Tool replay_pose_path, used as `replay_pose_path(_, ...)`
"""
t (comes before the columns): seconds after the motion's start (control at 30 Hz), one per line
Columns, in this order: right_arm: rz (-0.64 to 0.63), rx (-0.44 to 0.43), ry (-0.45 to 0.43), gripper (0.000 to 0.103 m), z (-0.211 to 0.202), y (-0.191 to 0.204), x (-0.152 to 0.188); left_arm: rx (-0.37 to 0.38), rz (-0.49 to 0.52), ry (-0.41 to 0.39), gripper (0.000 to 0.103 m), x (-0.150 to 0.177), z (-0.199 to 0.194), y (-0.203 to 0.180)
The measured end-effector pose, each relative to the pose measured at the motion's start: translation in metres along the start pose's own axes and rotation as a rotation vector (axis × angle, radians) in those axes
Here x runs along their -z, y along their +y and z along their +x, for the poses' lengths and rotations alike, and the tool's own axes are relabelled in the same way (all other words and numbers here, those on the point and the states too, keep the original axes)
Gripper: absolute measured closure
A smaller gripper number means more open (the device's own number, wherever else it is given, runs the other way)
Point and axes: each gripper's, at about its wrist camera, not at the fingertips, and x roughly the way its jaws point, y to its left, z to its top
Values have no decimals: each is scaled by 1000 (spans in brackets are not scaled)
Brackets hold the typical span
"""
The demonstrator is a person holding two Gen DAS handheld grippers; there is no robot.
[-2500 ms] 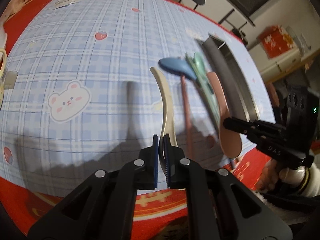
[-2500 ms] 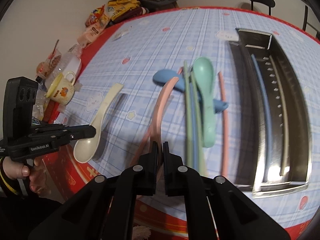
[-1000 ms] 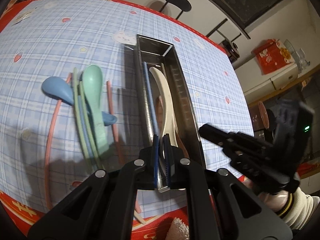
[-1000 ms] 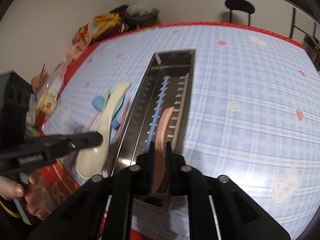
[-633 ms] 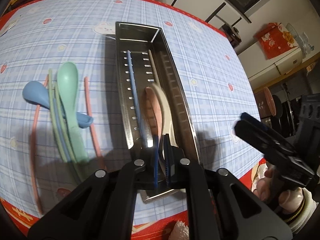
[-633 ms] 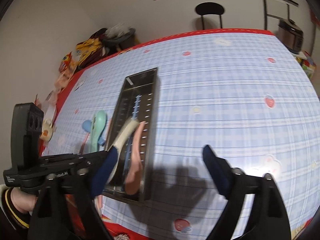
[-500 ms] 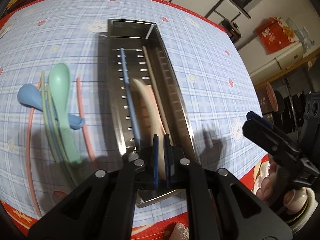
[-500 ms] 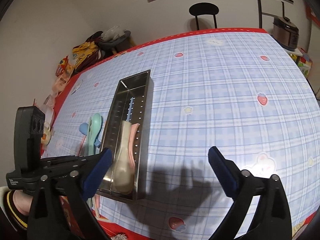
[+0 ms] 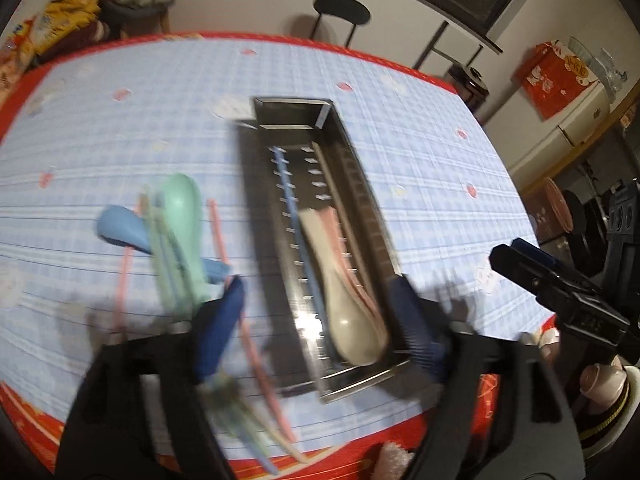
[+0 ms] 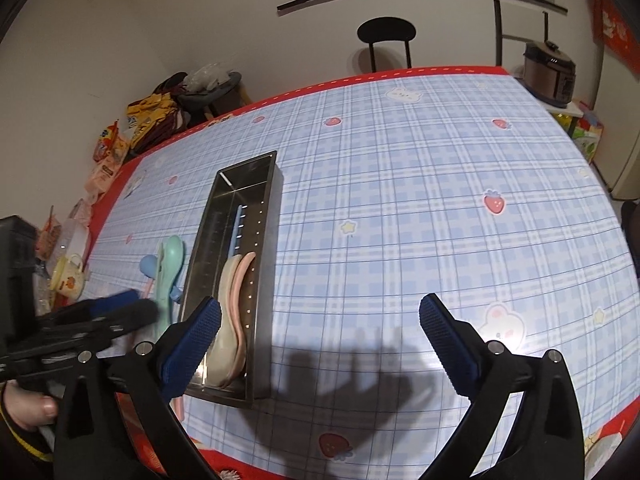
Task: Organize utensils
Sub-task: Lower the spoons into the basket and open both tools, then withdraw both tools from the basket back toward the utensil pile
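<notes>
A long steel tray (image 9: 360, 184) (image 10: 272, 208) lies on the blue checked tablecloth. In it lie a cream spoon (image 9: 344, 308) (image 10: 226, 320), a pink spoon (image 9: 334, 220) (image 10: 243, 280) and a blue chopstick (image 9: 290, 208) (image 10: 237, 228). Left of the tray lie a green spoon (image 9: 182, 216) (image 10: 170, 260), a blue spoon (image 9: 120, 228) (image 10: 148, 266) and pink and green chopsticks (image 9: 218, 228). My left gripper (image 9: 320, 320) is open and empty above the tray's near end. My right gripper (image 10: 320, 332) is open and empty over the cloth to the right of the tray.
A yellow mug (image 10: 68, 276) and snack packets (image 10: 116, 144) stand at the table's left edge. A black chair (image 10: 386, 40) stands behind the table and a rice cooker (image 10: 550, 74) at the back right. The table's red border (image 9: 360, 444) runs along the near edge.
My left gripper has opened and let the cream spoon drop into the tray beside the pink spoon. It has pulled back a little. My right gripper stays open.
</notes>
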Motion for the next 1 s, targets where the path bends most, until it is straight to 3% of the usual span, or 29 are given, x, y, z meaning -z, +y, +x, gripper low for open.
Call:
replay_pose_path(0.17,-22,10,0,6,1,15,7,-94,-1,-20,6,11,-17,24)
replay_pose_path(0.53,-124,32,54,6,18,84,26,-186,-91,52,6,38,-30,103)
replay_pose_path(0.77,-160,57,80,6,24,126,29,-202,-124,57,6,44,-44,144)
replay_pose_path(1.0,-221,73,94,6,28,162,33,-170,-132,59,6,49,-48,170)
